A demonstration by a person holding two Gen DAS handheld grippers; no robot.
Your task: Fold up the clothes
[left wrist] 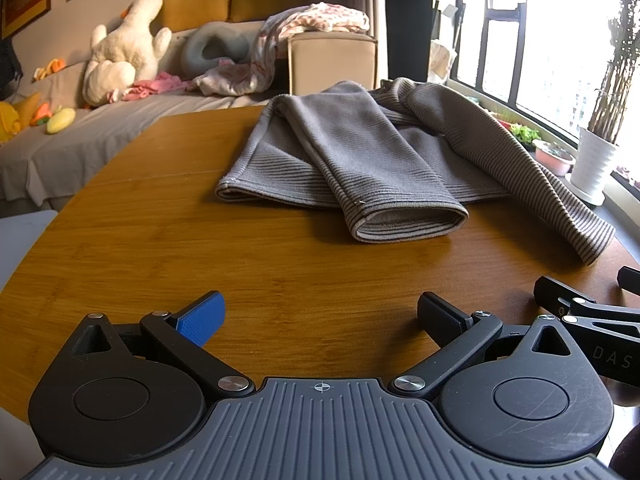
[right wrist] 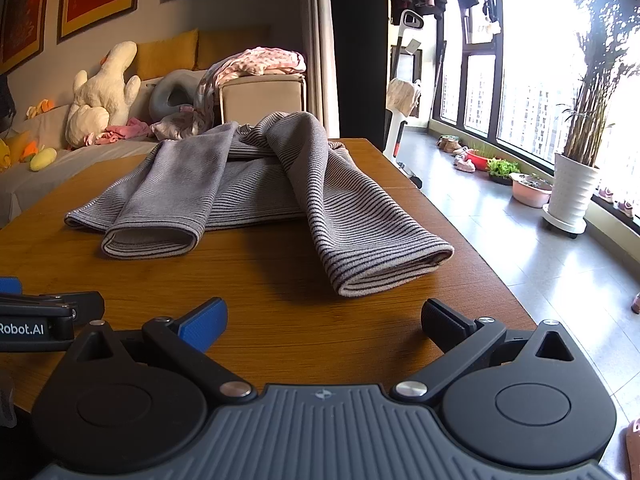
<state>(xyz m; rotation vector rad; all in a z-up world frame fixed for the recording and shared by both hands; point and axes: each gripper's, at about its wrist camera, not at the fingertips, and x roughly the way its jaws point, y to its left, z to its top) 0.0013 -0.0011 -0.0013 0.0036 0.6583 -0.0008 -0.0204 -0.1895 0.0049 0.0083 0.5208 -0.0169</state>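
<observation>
1. Nearest to me, my left gripper (left wrist: 320,316) hovers over the wooden table (left wrist: 160,240), fingers spread wide and holding nothing.
2. My right gripper (right wrist: 324,320) is likewise released and empty; in the left wrist view only its dark fingers show, cut off at the right edge.
3. Ahead of both grippers, well apart from the fingertips, lies the striped grey sweater (right wrist: 248,184), flat on the table.
4. One sleeve (right wrist: 360,232) runs toward my right gripper, its cuff facing me; the other sleeve (right wrist: 168,204) lies ahead to its left.
5. The sweater's collar and far hem are hidden behind bunched folds.
6. Beyond the table, a sofa (left wrist: 80,140) carries plush toys, partly cropped.
</observation>
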